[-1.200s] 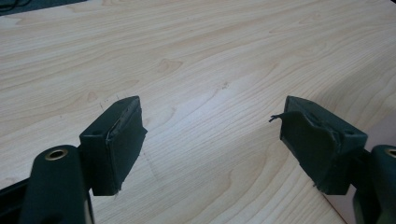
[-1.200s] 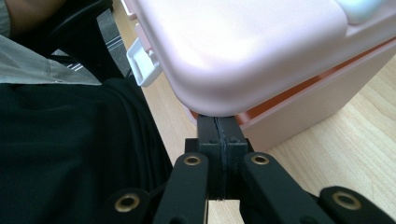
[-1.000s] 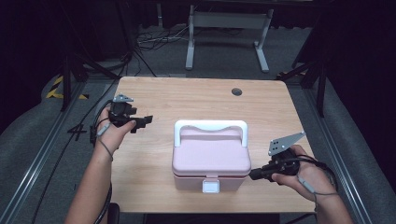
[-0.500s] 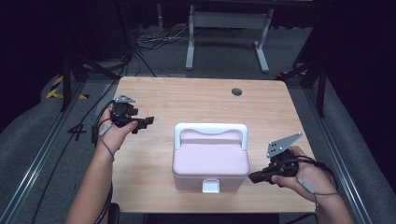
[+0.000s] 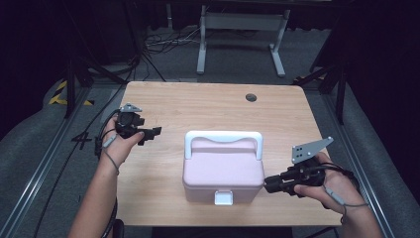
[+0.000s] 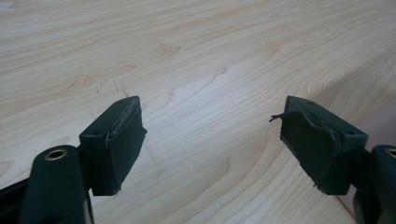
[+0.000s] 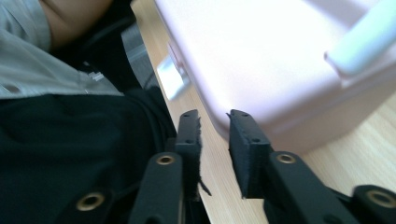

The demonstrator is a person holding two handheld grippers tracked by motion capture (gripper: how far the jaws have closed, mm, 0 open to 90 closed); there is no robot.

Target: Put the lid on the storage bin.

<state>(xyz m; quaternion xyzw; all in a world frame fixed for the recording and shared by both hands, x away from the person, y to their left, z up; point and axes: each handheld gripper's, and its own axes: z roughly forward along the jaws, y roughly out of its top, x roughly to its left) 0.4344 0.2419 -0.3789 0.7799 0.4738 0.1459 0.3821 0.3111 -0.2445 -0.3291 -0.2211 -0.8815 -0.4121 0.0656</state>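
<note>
Pink plastic box point(image 5: 223, 168) sits near the surface's point(image 5: 198, 106) front edge; rigid, light, probably slick. Best holds: white handle point(image 5: 223, 139) or front latch point(image 5: 223, 198). Right tongs point(image 5: 267, 186), just parting, hold nothing; left tongs point(image 5: 151, 134) spread wide.

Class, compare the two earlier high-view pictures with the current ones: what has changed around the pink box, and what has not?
The right gripper, at the near right corner of the pink box, has just been opening its jaws; a narrow gap now shows between them, with nothing in it. The box, its white handle and its front latch lie as before. The left gripper hangs open over the table, where it was.
</note>
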